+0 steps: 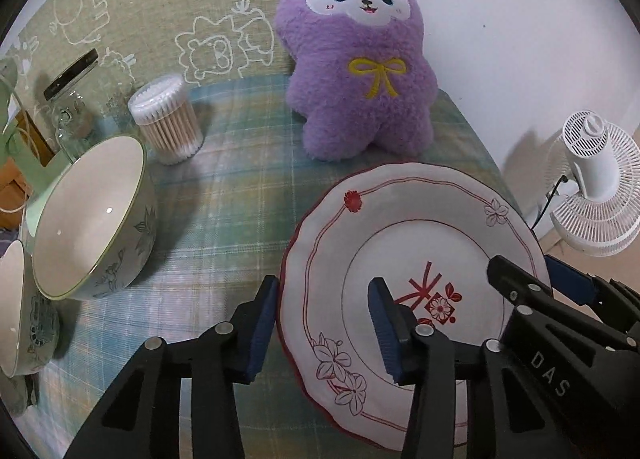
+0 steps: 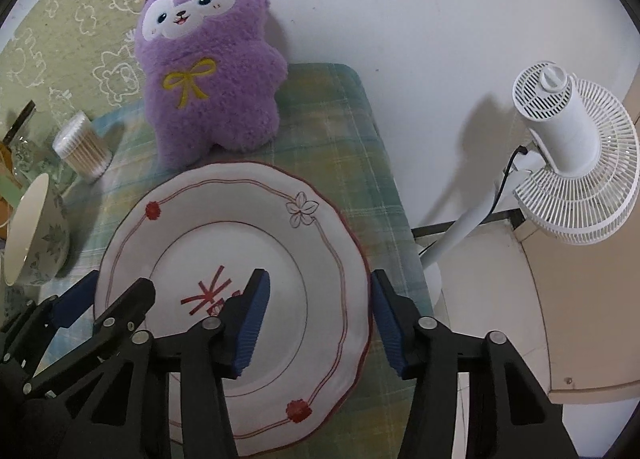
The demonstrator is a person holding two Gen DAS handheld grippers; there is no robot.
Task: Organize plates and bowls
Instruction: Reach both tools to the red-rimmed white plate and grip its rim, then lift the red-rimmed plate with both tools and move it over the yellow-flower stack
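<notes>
Plate straddled at opposite rims by both tongs

The plate is seen lying flat on the plaid-covered worktop, in front of the purple plush toy. Its left rim is bracketed by the left tongs and its right rim by the right tongs; both are held wide, one finger over the plate and one outside it, nothing gripped. The two bowls are found well apart, to the left, nearer the left tongs.
</notes>
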